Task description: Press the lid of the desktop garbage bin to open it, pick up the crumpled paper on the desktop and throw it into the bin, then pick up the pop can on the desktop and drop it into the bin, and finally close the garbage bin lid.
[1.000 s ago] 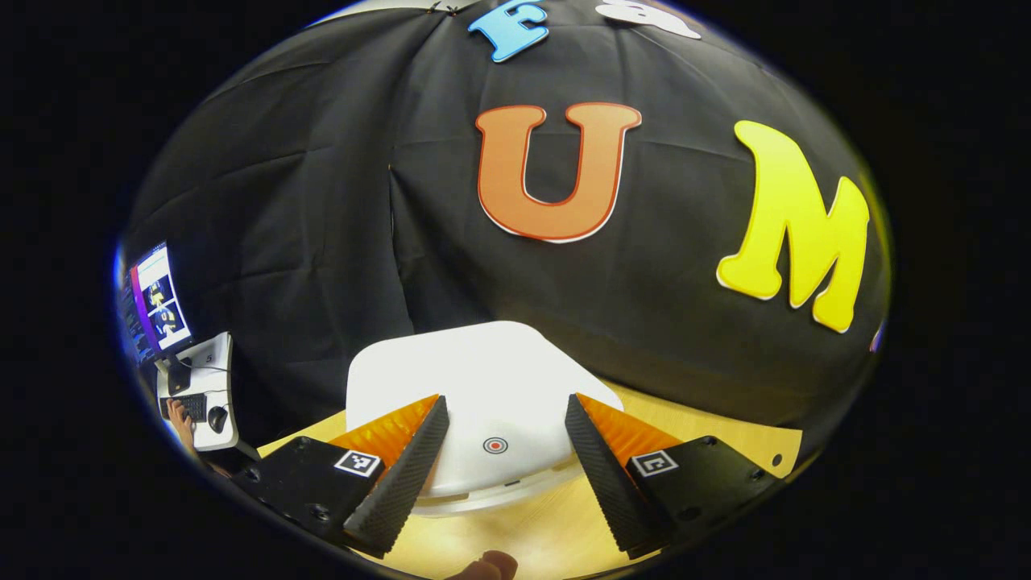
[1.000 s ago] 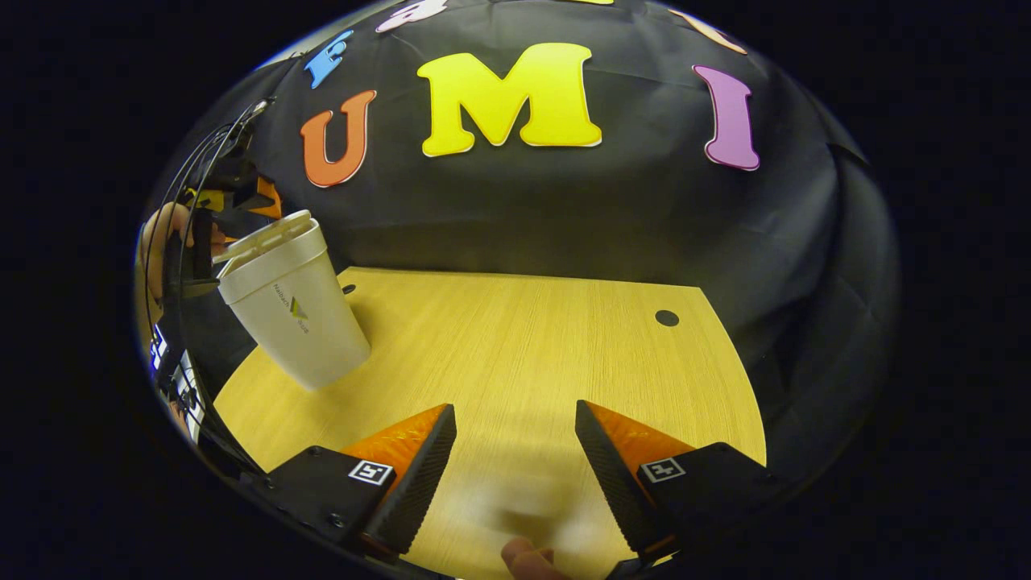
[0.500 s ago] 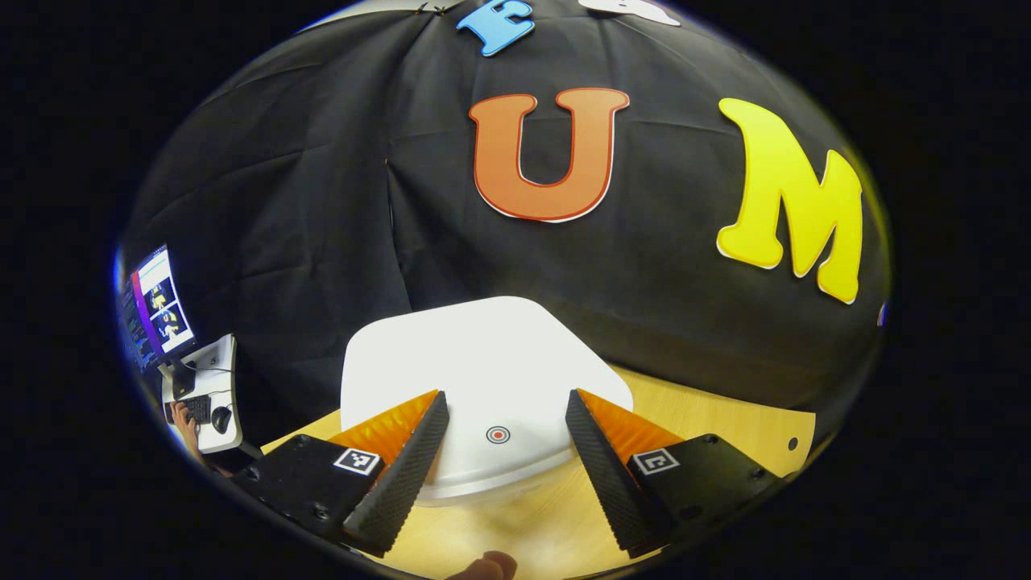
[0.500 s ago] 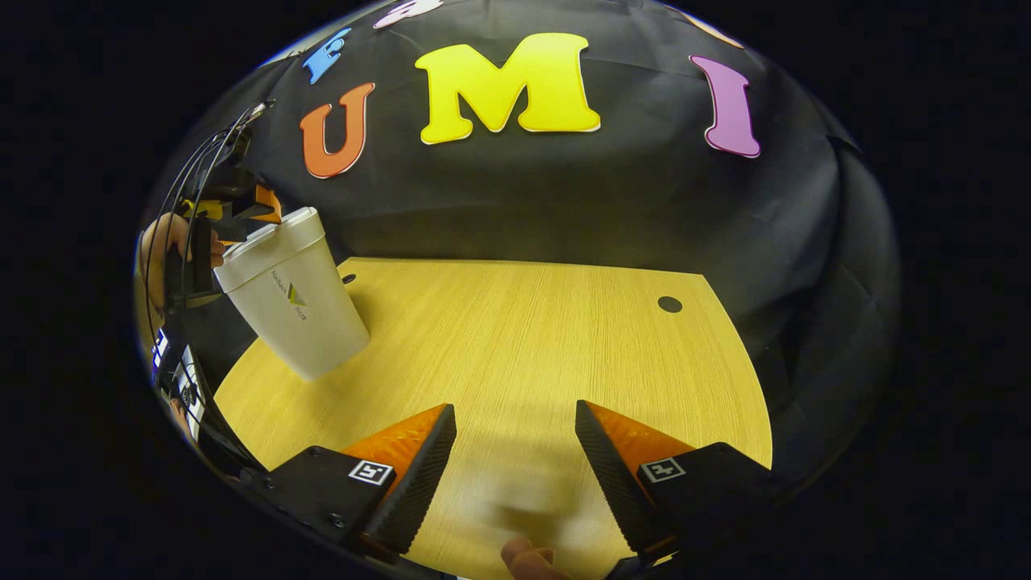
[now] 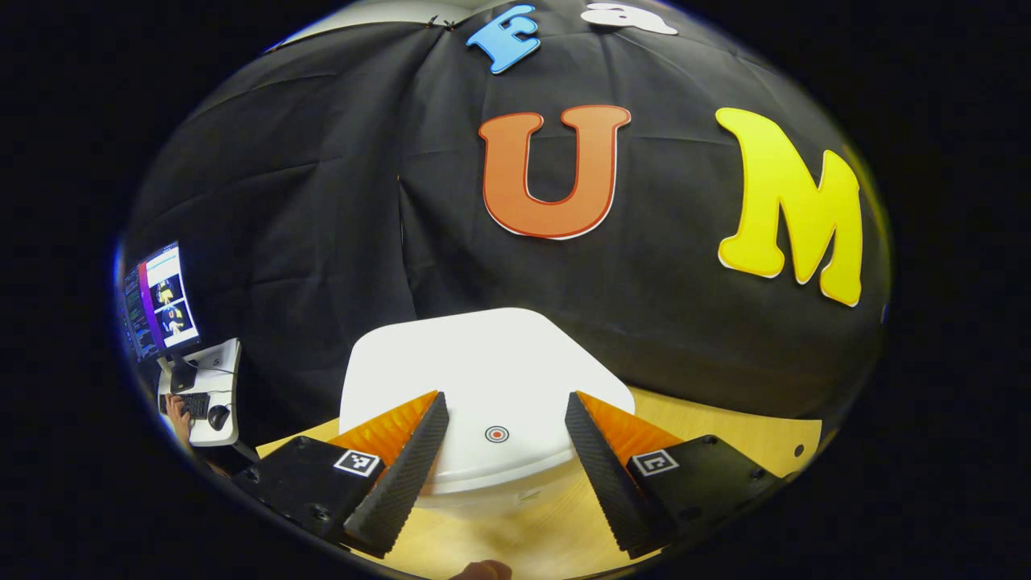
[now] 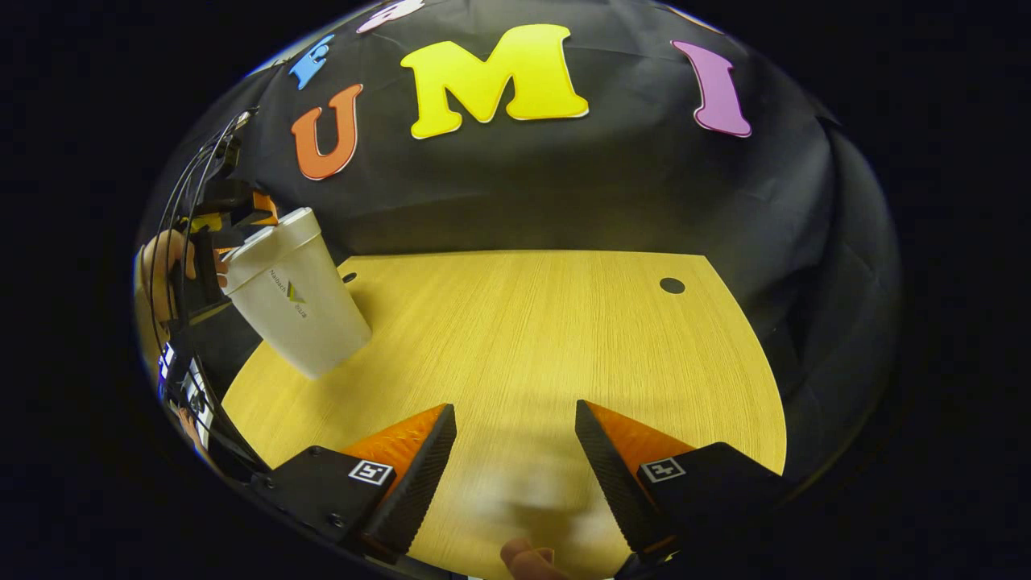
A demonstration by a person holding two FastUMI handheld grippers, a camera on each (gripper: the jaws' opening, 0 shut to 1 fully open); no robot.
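the left gripper, fingers spread wide, hovers at the bin lid, which looks closed, so maybe nothing's left.

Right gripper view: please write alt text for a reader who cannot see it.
The right tool hangs open over a bare yellow wooden desktop. At far left stands a white plastic garbage bin with its lid down, the left tool above it.
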